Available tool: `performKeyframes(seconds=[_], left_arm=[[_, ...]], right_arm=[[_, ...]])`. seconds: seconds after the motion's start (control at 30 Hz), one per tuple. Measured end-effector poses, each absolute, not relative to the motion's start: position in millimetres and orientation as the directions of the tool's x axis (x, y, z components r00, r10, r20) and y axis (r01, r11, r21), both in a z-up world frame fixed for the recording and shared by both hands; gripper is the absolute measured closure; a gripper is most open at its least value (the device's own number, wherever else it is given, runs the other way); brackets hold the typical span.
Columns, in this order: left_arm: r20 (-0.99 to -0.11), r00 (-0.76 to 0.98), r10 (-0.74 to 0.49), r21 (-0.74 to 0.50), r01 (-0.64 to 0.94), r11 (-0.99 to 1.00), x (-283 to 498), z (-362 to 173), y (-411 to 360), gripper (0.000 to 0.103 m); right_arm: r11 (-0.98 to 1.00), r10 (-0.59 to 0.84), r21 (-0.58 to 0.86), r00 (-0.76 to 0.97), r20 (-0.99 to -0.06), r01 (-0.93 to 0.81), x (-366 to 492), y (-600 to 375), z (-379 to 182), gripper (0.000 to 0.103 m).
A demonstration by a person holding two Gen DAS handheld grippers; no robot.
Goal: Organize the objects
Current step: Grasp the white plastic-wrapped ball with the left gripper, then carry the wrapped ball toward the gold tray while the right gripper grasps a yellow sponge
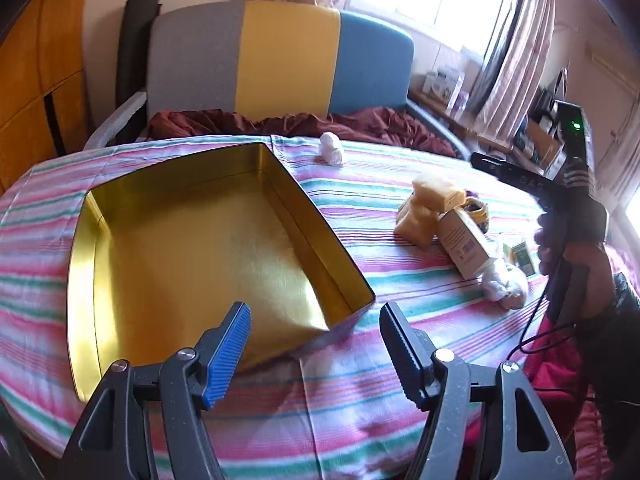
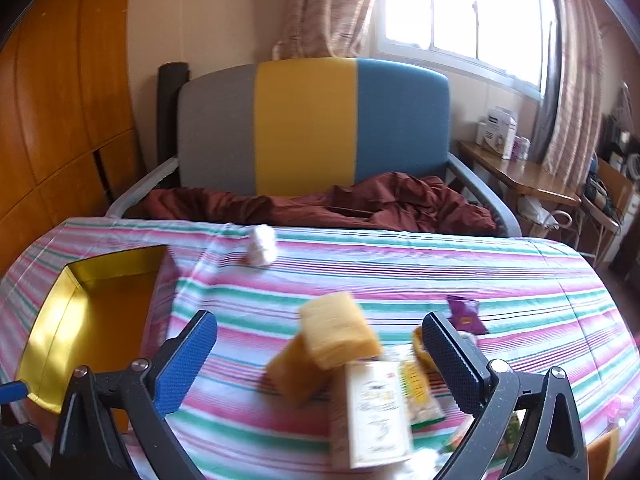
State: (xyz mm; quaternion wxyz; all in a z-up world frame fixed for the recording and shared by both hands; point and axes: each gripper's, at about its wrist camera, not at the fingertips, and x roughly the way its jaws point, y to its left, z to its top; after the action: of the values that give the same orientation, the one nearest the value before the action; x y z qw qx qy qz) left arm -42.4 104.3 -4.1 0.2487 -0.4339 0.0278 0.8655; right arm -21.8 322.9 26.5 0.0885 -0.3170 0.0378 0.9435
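A big gold tin [image 1: 208, 248] sits open on the striped cloth [image 1: 400, 184]. In the left wrist view it lies at about 10 o'clock from the left gripper [image 1: 316, 332]. That gripper's two fingers stand wide apart, and nothing is between them. One finger hangs over the near corner of the tin.

At 2 o'clock from the tin is a heap of small things: yellow sponges [image 1: 436, 192], a white box [image 1: 468, 244] lying tilted, and a white fluffy ball [image 1: 506, 286] just beside the box. Another white ball [image 1: 332, 148] sits alone at 12 o'clock, near the far edge of the cloth.

The right gripper [image 2: 320, 356] is also wide open and holds nothing. It hangs over the heap, with the sponges and the box showing between its fingers. A small purple packet [image 2: 466, 312] lies at 1 o'clock from it.

A hand [image 1: 568, 248] holds the right gripper's handle.
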Motion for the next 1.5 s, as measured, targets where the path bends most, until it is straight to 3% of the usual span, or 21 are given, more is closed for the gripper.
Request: performKeyframes(seconds=[0.47, 0.8, 1.07, 1.17, 1.5], left_arm=[[-0.778, -0.447, 0.441, -0.214, -0.471, -0.856, -192, 8, 207, 0.035], [-0.853, -0.412, 0.321, -0.113, -0.454, -0.884, -295, -43, 287, 0.036], [-0.881, -0.384, 0.277, -0.114, -0.396, -0.911, -343, -81, 316, 0.036], [-0.902, -0.354, 0.246, -0.101, -0.381, -0.919, -354, -101, 321, 0.066], [-0.884, -0.375, 0.279, -0.094, -0.442, -0.892, -290, -97, 303, 0.067]], right_arm=[[-0.914, 0.034, 0.291, -0.768, -0.64, -0.282, -22, 401, 2, 0.0], [-0.909, -0.028, 0.331, -0.754, -0.657, -0.255, -25, 397, -1, 0.0], [-0.886, -0.052, 0.377, -0.748, -0.661, -0.271, -25, 406, -6, 0.0], [-0.882, -0.041, 0.375, -0.747, -0.664, -0.284, -26, 410, -6, 0.0], [-0.856, 0.029, 0.365, -0.739, -0.674, -0.367, -24, 430, -10, 0.0]])
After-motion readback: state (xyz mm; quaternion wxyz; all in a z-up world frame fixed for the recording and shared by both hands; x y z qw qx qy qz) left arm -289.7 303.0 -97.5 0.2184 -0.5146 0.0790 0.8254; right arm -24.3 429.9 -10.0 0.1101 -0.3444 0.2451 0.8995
